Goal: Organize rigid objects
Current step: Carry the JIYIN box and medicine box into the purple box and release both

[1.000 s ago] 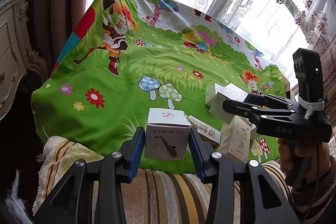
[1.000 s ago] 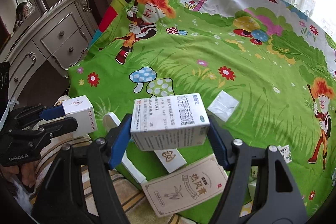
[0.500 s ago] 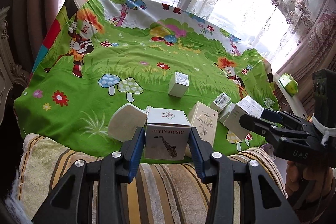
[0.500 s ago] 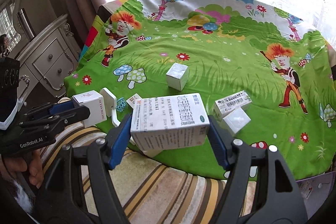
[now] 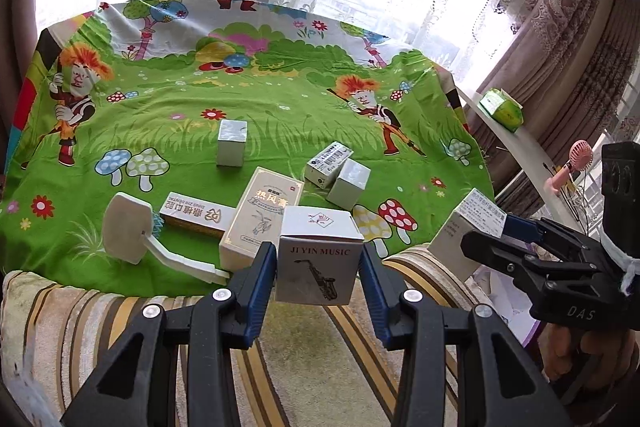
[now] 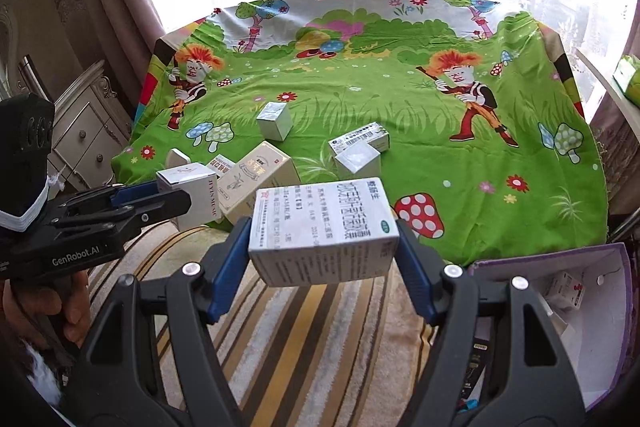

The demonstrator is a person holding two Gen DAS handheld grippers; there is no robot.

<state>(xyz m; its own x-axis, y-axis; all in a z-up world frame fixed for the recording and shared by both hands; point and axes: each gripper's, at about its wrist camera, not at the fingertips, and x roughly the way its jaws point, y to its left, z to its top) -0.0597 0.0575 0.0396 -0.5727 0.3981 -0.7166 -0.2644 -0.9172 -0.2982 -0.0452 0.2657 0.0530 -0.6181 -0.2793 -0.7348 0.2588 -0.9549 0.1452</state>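
My left gripper (image 5: 319,263) is shut on a white cube box (image 5: 318,259) printed "JI YIN MUSIC" with a saxophone, held above the striped cushion in front of the table. My right gripper (image 6: 323,239) is shut on a white medicine box (image 6: 322,231) with blue Chinese print, also held off the table. Each gripper shows in the other's view, the right gripper (image 5: 486,231) and the left gripper (image 6: 176,195). Several boxes lie on the green cartoon cloth (image 5: 280,107): a beige flat box (image 5: 260,215), a silver cube (image 5: 231,143), a barcode box (image 5: 328,163) and a white brush (image 5: 124,233).
A white open box with a purple rim (image 6: 592,307) sits low right, with a small carton (image 6: 566,289) inside. A striped cushion (image 5: 320,367) lies below both grippers. A dresser (image 6: 80,131) stands left, a shelf with a green pack (image 5: 502,105) right, curtains and a window behind.
Both grippers have drawn back and up from the table with their boxes held. More of the cloth, the loose boxes and the purple-rimmed box have come into view.
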